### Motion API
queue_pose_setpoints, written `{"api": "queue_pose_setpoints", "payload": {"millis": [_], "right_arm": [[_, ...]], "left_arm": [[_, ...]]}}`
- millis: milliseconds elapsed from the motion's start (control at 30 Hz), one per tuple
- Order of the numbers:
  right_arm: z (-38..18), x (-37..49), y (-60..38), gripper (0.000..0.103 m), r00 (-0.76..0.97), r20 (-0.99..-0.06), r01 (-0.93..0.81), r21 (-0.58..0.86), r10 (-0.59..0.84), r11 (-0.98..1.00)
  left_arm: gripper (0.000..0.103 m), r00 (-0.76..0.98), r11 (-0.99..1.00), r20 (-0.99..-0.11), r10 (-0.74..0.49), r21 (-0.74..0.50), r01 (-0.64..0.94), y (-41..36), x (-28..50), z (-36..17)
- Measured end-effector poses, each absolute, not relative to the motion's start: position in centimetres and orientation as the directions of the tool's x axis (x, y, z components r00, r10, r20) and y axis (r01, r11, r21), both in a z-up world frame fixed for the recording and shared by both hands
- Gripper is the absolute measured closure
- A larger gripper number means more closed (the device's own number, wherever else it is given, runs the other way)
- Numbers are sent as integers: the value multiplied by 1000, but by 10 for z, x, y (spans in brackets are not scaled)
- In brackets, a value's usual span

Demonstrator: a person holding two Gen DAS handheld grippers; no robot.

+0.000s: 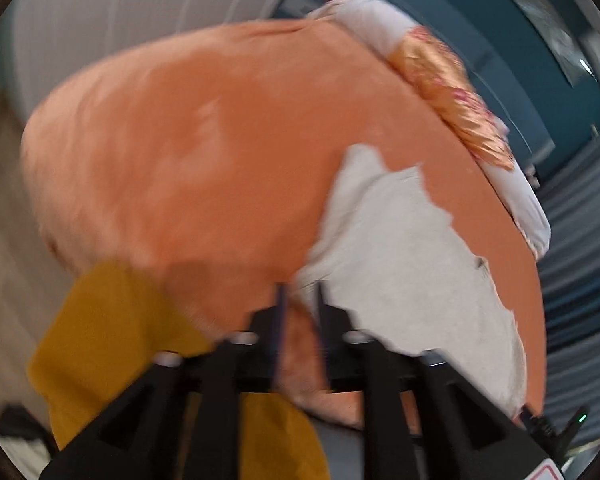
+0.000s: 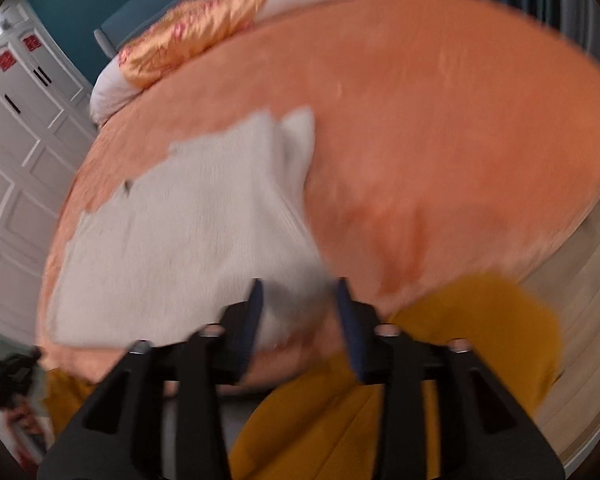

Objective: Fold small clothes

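Note:
A white garment lies spread on the orange bed cover; it also shows in the right wrist view, with a folded flap at its far edge. My left gripper hovers at the garment's near left corner, its fingers a narrow gap apart with orange cover showing between them. My right gripper is open, and the garment's near right corner lies between its fingers. Both views are blurred by motion.
A mustard yellow cloth hangs over the near bed edge, also in the right wrist view. An orange patterned pillow and white bedding sit at the head. White cabinet doors stand to the left. Wooden floor lies beside the bed.

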State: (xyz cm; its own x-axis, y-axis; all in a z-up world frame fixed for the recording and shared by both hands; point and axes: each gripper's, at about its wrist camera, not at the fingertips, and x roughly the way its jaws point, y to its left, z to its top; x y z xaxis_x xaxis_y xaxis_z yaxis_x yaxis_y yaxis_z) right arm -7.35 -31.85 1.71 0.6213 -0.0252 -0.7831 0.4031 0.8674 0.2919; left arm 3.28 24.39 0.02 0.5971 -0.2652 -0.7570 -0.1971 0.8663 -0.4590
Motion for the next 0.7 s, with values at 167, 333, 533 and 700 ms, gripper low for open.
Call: {"api": "queue_pose_setpoints", "payload": {"millis": [167,333,533,700], "right_arm": [[29,-45,-332,45,653,-756,409,316,-33,856],[28,10,-336,40,656,-755,394,330,-11,858],[-16,75,-336,88,513,-857,419,291,40,860],[64,66,-330,96,773,-629,255,420,77,871]], "left_arm": [[47,617,871,-717,-323,-481,-103,206,80,19],[38,570,875,-742,-353,-478,-82,177,148,4],[103,486,885,-794,-364,-458,-86,160,187,-26],[103,650,893,-693,-314,-447,-46,174,174,24]]}}
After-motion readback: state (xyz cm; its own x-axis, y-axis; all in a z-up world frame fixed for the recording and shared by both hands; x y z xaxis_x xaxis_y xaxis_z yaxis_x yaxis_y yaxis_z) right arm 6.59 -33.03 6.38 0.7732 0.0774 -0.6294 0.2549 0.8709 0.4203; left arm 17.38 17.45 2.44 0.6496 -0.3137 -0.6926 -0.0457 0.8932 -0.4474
